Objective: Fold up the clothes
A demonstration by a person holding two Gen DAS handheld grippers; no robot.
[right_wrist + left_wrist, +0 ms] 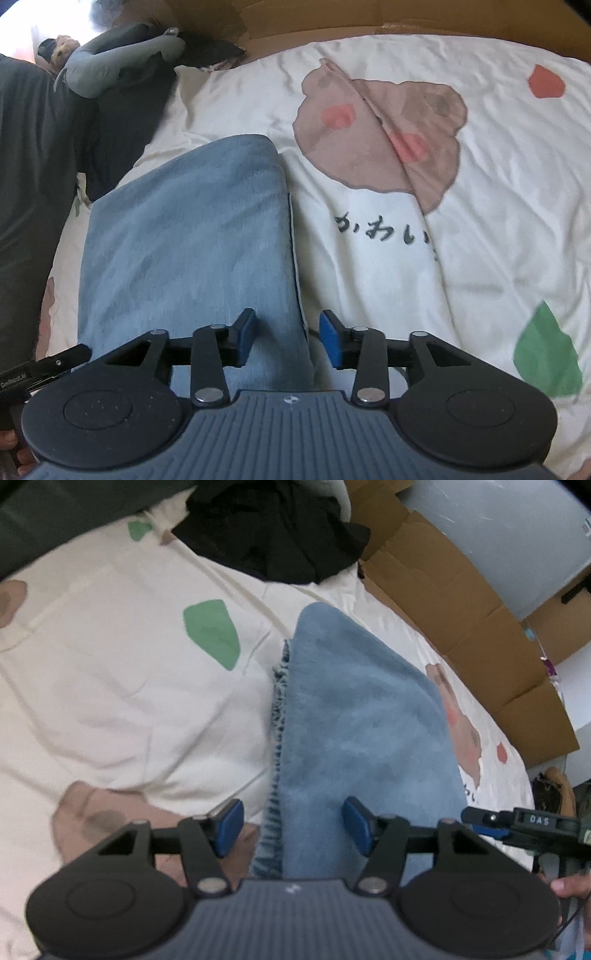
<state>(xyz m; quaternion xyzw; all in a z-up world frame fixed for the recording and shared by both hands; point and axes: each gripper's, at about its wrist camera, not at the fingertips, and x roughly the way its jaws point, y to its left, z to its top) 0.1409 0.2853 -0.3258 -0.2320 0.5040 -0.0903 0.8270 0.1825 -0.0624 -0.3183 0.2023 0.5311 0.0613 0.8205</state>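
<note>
Both claws hover low over a bed, each with its blue pads spread wide and gripping nothing. Left claw (293,825) straddles one long edge of a folded pair of blue jeans (354,716); that edge, with a darker frayed seam, runs straight away from the claw, between its pads. Right claw (286,339) straddles the opposite long edge in the same way, so the jeans (192,243) lie between the two claws, equally near to each. Their long axis points forward, away from both claws, ending in a rounded fold at the far end. Jeans look soft, pale and faded, lying flat in a narrow strip. Beneath them is a cream bedcover (498,221) printed with bear faces and green and red shapes.
</note>
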